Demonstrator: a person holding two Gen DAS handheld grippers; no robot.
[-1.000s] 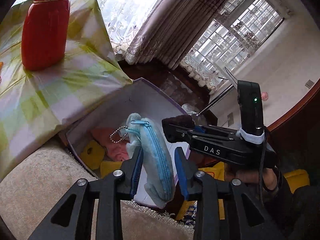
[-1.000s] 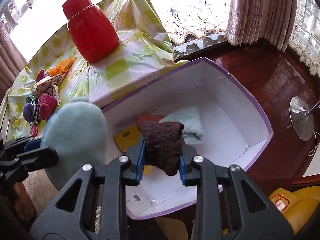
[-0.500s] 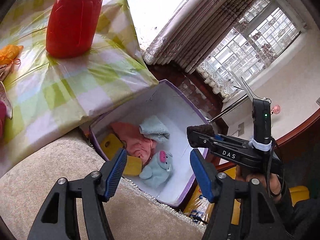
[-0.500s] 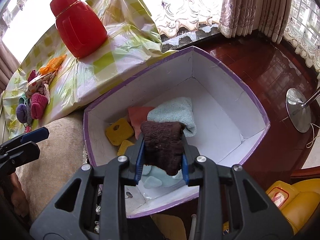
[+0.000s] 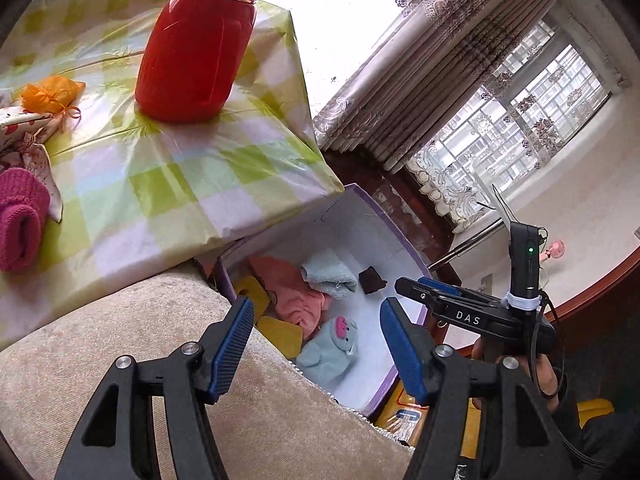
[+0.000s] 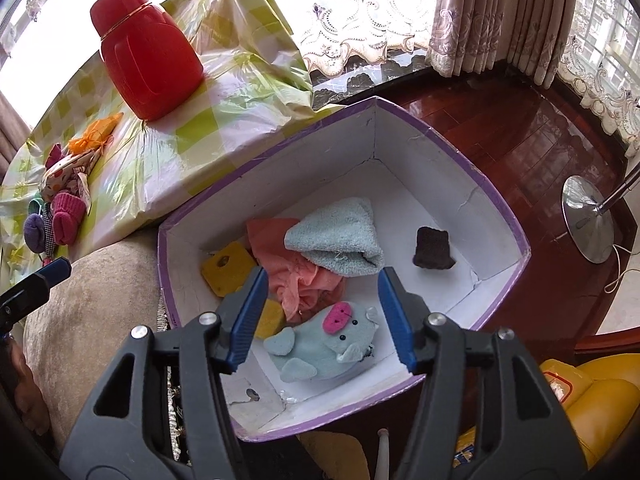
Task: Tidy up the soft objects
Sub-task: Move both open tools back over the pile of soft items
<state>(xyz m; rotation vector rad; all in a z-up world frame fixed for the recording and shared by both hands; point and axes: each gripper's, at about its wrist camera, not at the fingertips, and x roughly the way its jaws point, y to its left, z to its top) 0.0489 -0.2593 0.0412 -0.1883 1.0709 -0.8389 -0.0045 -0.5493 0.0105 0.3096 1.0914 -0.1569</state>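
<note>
Opening with nothing between its jaws, right gripper (image 6: 320,312) above purple-rimmed box (image 6: 500,208); left gripper (image 5: 316,340) released, empty. Box holds blue pig plush (image 6: 324,344), pink cloth (image 6: 304,276), blue towel (image 6: 340,240), brown knit piece (image 6: 434,249) beyond.

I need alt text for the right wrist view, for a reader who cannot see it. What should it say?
A white box with purple rim holds a brown knitted piece, light blue towel, pink cloth, yellow sponges and a blue pig plush. The right gripper hangs above it, jaws opening, nothing between them. A red bottle stands on the checked tablecloth behind.
</note>
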